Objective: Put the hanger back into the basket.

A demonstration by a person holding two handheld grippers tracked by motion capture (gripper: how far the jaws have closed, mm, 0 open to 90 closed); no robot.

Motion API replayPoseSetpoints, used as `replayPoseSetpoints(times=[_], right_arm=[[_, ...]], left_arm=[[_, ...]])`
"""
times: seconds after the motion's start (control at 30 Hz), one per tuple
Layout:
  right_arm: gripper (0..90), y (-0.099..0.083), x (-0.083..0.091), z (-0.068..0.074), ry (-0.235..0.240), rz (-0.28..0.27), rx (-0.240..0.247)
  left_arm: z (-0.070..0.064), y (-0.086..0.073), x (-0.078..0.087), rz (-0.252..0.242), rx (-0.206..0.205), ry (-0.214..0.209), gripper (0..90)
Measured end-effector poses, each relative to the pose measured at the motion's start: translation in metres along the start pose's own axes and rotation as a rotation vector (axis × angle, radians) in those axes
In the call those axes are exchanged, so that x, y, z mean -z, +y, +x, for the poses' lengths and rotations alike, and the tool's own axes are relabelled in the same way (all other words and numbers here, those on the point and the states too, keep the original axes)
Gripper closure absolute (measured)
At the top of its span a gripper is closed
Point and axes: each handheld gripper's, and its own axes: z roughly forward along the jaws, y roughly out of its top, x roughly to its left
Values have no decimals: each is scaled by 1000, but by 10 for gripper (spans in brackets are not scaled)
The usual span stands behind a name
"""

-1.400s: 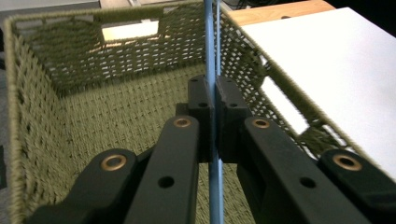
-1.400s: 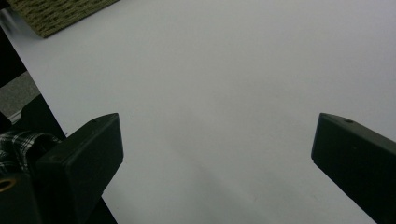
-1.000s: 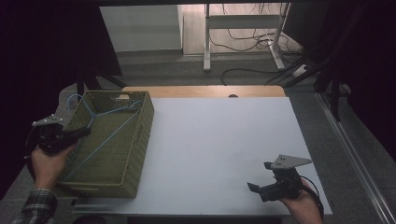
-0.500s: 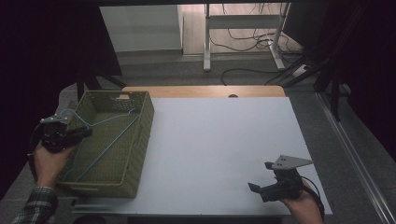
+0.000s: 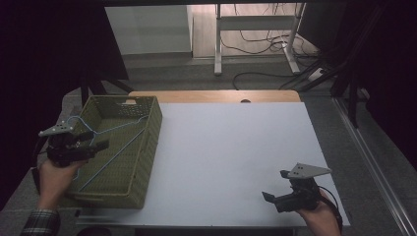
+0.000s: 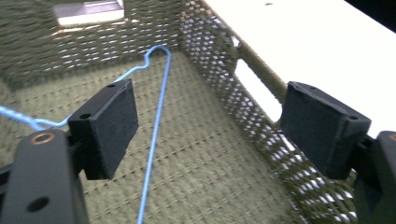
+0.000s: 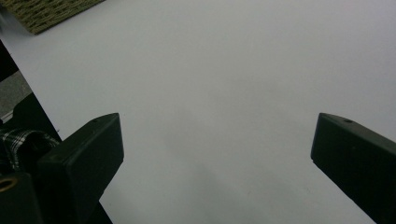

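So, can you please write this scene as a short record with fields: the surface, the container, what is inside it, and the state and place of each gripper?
surface: white table
container: green woven basket, at the table's left edge
contents: blue wire hanger lying in the basket
left gripper: jaws open, over the basket, holding nothing; the hanger wire runs between the jaws
right gripper: jaws open, holding nothing, near the table's front right corner
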Motion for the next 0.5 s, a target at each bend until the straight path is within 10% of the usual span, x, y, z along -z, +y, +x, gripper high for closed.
replayPoseSetpoints(times=[0.5], right_arm=[[1, -2, 9, 0, -45, 3, -52]], left_arm=[[-56, -4, -6, 9, -91, -110, 55]])
